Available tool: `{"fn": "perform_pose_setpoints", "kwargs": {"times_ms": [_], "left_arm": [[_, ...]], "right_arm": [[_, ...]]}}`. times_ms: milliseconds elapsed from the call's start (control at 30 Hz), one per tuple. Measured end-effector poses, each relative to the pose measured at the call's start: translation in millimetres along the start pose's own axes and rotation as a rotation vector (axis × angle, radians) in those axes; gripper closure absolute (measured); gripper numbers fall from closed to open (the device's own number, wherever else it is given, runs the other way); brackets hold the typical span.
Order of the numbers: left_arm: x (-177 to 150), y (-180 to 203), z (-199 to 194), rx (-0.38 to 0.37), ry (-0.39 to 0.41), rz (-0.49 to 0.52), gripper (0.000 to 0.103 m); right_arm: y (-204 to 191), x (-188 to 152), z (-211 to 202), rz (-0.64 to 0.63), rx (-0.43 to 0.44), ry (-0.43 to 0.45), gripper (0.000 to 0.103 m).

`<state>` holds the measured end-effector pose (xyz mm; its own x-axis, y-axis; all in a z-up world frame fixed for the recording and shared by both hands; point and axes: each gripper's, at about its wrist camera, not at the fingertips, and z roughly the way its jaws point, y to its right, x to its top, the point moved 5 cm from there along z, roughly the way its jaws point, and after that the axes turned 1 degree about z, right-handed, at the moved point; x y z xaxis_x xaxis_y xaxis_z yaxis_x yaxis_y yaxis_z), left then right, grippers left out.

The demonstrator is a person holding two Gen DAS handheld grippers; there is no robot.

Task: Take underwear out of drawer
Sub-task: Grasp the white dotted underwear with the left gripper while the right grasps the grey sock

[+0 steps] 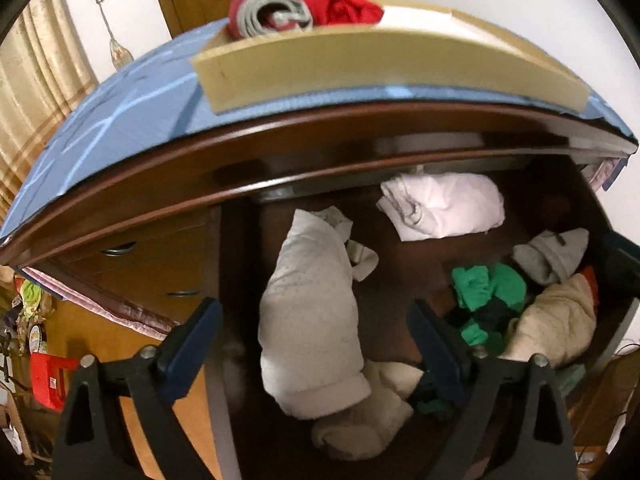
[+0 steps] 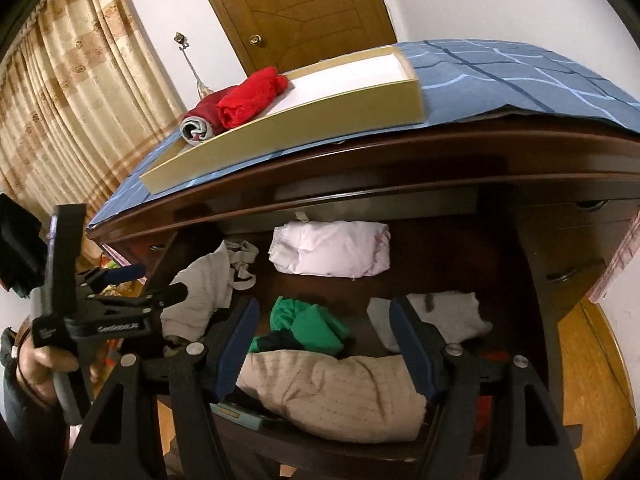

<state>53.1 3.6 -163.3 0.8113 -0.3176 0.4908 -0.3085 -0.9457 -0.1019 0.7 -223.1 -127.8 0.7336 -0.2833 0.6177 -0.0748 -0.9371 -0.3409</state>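
The dark wooden drawer [image 1: 400,280] [image 2: 440,272] stands pulled out with several loose garments inside. A light grey rolled piece [image 1: 312,320] [image 2: 200,292] lies at its left, a white folded piece [image 1: 440,208] [image 2: 332,252] at the back, and green underwear [image 1: 488,292] [image 2: 308,324], a grey piece [image 1: 552,256] [image 2: 452,316] and a beige piece [image 1: 556,328] [image 2: 332,388] at the right. My left gripper [image 1: 316,340] [image 2: 158,282] hangs open above the light grey roll. Over the green and beige pieces my right gripper [image 2: 326,344] is open, holding nothing.
On the blue cloth [image 1: 132,112] [image 2: 500,76] covering the dresser top sits a shallow cardboard tray [image 1: 256,76] [image 2: 280,128] with a red roll [image 1: 340,4] [image 2: 252,96] and a maroon-grey roll [image 1: 268,12] [image 2: 200,124]. A hand [image 2: 40,364] grips the left tool. Behind are a door [image 2: 296,4] and a curtain [image 2: 80,92].
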Motion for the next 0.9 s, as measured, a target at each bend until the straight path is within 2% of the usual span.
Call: {"fn": "perform_pose_setpoints", "kwargs": {"times_ms": [167,267,400,533,700,900], "left_arm": [[2,0,14,0.002,-0.032,0.016,0.01],[1,1,24,-0.008,-0.072,0.01,0.012],[1,5,27,-0.024,-0.079,0.025,0.013],[0,8,36,-0.059,-0.119,0.017,0.022],[1,7,41,-0.058,-0.125,0.005,0.023],[3,8,48,-0.047,-0.152,0.032,0.04]], "right_arm": [[9,2,-2,-0.021,-0.022,-0.02,0.033],[14,1,2,0.008,0.01,-0.047,0.033],[19,0,6,0.025,0.042,-0.077,0.033],[20,1,12,0.013,0.102,-0.147,0.033],[34,4,13,-0.068,-0.001,-0.17,0.033],[46,5,37,-0.118,-0.022,-0.277,0.033]]}}
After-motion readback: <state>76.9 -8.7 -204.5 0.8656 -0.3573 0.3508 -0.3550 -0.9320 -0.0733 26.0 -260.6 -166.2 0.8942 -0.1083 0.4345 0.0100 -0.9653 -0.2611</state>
